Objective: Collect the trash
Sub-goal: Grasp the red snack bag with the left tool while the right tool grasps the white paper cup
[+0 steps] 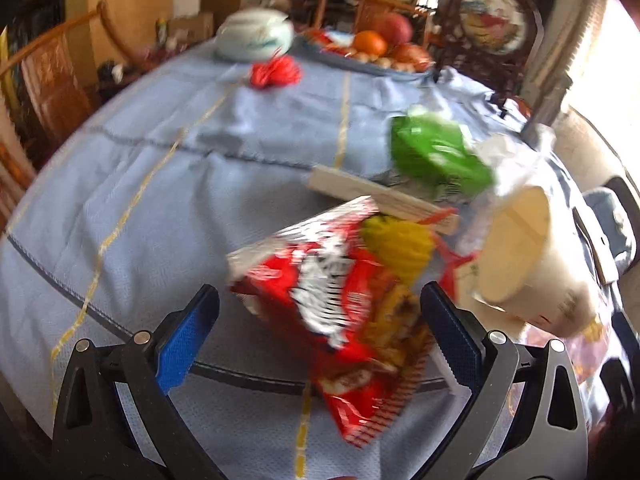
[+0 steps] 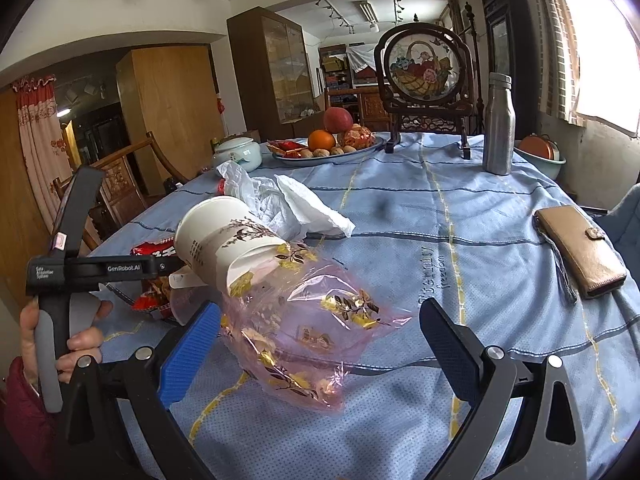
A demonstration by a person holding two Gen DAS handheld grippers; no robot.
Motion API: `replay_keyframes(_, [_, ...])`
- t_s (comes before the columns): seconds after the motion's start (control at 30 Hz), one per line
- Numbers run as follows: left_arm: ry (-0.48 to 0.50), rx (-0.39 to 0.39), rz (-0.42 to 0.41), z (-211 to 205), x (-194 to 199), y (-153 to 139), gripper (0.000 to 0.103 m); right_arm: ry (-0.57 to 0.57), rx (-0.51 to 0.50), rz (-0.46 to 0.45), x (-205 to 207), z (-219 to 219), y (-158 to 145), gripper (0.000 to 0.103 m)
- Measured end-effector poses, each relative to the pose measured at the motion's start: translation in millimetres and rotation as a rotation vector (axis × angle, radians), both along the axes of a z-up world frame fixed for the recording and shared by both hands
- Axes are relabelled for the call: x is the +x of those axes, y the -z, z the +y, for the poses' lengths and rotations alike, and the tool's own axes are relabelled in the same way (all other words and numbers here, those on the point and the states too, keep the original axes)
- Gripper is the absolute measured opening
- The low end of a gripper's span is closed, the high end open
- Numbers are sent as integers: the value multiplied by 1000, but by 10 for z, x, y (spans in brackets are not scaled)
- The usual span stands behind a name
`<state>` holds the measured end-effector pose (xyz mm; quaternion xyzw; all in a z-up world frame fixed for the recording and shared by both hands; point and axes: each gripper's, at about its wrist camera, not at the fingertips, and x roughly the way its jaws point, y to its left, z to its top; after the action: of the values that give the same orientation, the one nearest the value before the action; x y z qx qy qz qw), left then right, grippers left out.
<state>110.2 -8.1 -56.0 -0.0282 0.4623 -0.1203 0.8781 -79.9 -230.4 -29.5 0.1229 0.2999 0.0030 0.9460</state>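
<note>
In the left wrist view my left gripper (image 1: 320,320) is open, and a red snack bag (image 1: 332,292) lies blurred between its blue fingers without being pinched. Beyond it are a yellow wrapper (image 1: 396,244), a flat wooden stick packet (image 1: 380,200), a green wrapper (image 1: 436,156) and a crumpled red plastic piece (image 1: 276,72). A white paper cup (image 1: 532,264) lies on its side at the right. My right gripper (image 2: 320,340) is open above a pink see-through plastic bag (image 2: 304,328). The paper cup (image 2: 224,244) rests at the bag's mouth, with white crumpled tissue (image 2: 288,200) behind it.
The table has a blue cloth (image 2: 460,220). On it are a tan wallet (image 2: 580,252) at the right, a steel bottle (image 2: 498,128), a fruit plate (image 2: 288,158), a ceramic jar (image 2: 238,154) and a framed round screen (image 2: 424,68). A hand (image 2: 80,340) holds the left gripper's handle; a wooden chair (image 2: 120,184) stands at the left.
</note>
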Motion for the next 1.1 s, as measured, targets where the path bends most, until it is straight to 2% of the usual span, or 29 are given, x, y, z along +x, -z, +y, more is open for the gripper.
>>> replay_keyframes(0.13, [-114, 61, 8, 388, -35, 77, 96, -7, -13, -11, 51, -14, -23, 98])
replay_keyframes(0.23, [-166, 36, 7, 683, -129, 37, 96, -25, 2, -24, 133, -2, -47, 98])
replay_keyframes(0.37, [-106, -66, -2, 687, -277, -54, 96, -62, 10, -36, 206, 107, -98, 98])
replay_keyframes(0.43, [-35, -51, -13, 472, -322, -31, 96, -79, -4, -36, 232, 171, -120, 98])
replay_keyframes(0.5, [-14, 16, -3, 287, -311, 66, 96, -93, -29, -30, 271, 238, -148, 98])
replay_keyframes(0.53, [-20, 38, 2, 236, -280, 110, 96, -104, -42, -24, 307, 271, -165, 98])
replay_keyframes(0.6, [-40, 79, -47, 170, -316, 95, 92, -135, -71, -7, 397, 356, -197, 98])
replay_keyframes(0.63, [-44, 71, -62, 181, -331, 91, 84, -147, -84, -2, 448, 390, -210, 98])
replay_keyframes(0.67, [-48, 59, -66, 202, -339, 94, 69, -154, -95, 0, 483, 425, -217, 98])
replay_keyframes(0.87, [-73, -30, -105, 474, -409, 14, 68, -223, -119, 90, 895, 589, -176, 98])
replay_keyframes(1.0, [-91, -46, -148, 664, -498, -125, 68, -275, -107, 150, 1098, 673, -78, 97])
replay_keyframes(1.03, [-96, -51, -152, 700, -515, -144, 68, -276, -93, 143, 1110, 660, -78, 95])
replay_keyframes(1.07, [-100, -54, -157, 742, -536, -159, 68, -285, -82, 135, 1110, 651, -88, 86])
replay_keyframes(1.1, [-108, -56, -163, 786, -558, -175, 68, -285, -77, 119, 1082, 641, -113, 86])
